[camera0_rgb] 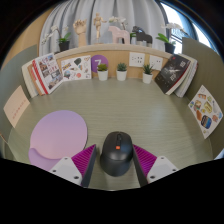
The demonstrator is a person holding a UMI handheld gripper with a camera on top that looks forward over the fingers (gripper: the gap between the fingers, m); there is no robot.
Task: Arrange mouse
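1. Gripper (118,170): the two fingers with pink pads (155,160) flank a black mouse (117,154). The pads appear to meet its sides, so it reads as grasped, though contact on the left is hard to confirm.
2. Mouse: dark, rounded, with a small red mark on top; it sits between the fingers above the round table (150,105), just right of the purple mouse pad (58,133).
3. Mouse pad: oval, lilac, flat on the table, near the left finger.
4. Surroundings: books (45,72) and magazines (203,108) stand around the table's far rim, with three small potted plants (122,70) behind it.
5. Risk, slip: the mouse shell is smooth and curved; a light or off-centre grip may let it twist or drop.
6. Risk, placement: set down short, the mouse may straddle the pad's edge and tilt.
7. Risk, drag: a low carry may catch the pad and shift it.
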